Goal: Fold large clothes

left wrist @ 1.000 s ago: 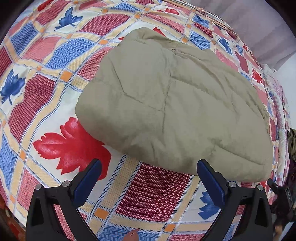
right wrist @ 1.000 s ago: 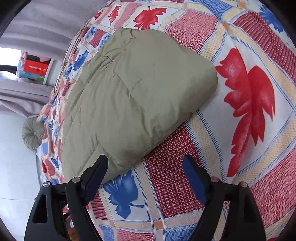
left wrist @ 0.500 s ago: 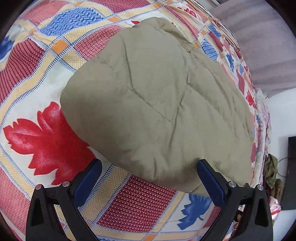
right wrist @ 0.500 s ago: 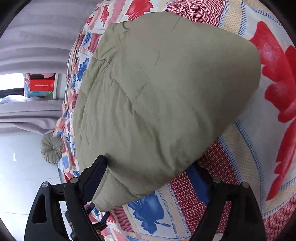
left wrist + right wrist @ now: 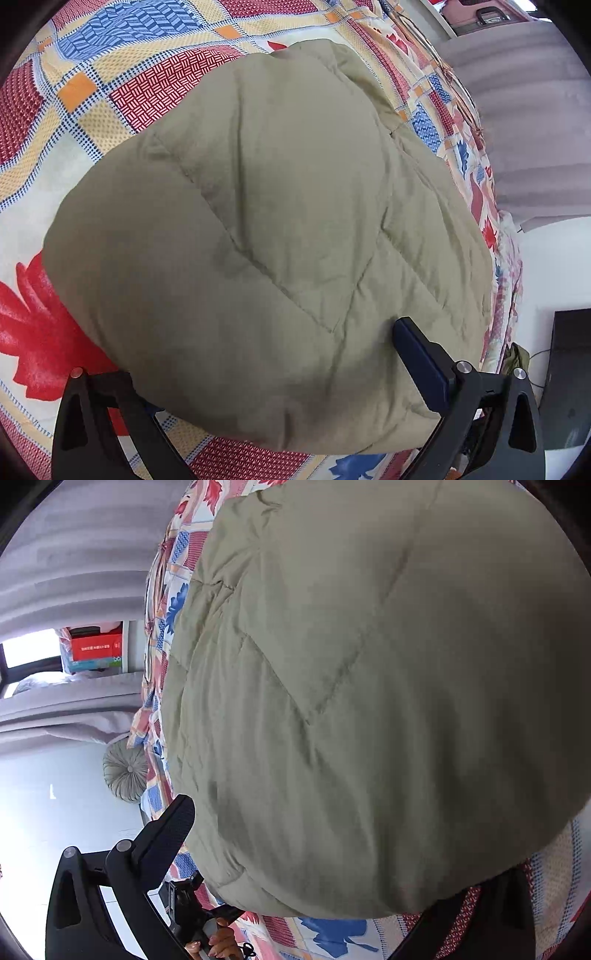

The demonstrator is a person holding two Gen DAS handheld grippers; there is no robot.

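Item, nearest: my left claw (image 5: 280, 373), fingers spread wide to either side of the near edge of the folded garment (image 5: 266, 240); the blue-padded finger (image 5: 419, 360) lies on top of the cloth, the other is hidden beneath the overhanging fold, and nothing is pinched between them. Item: my right claw (image 5: 332, 856), likewise spread apart, one black finger (image 5: 166, 834) just beside the garment's (image 5: 369, 701) edge on one side, the other mostly covered by the bulging fabric on the opposite side. Item, below the right claw's view: my left hand (image 5: 218, 943) on a black handle, fingertips visible. Item, the garment itself: olive-green, quilted, puffy, folded into a thick rounded bundle, lying on the bed and filling most of both views. Item, under it: a bedspread (image 5: 122, 92) patterned in red, blue and cream squares with red and blue leaves. Item, farther off: a round grey tufted cushion (image 5: 123, 771) beside the bed, grey curtains (image 5: 528, 110), a red box (image 5: 96, 646) by the window, a dark cabinet (image 5: 569, 369) against a white wall.
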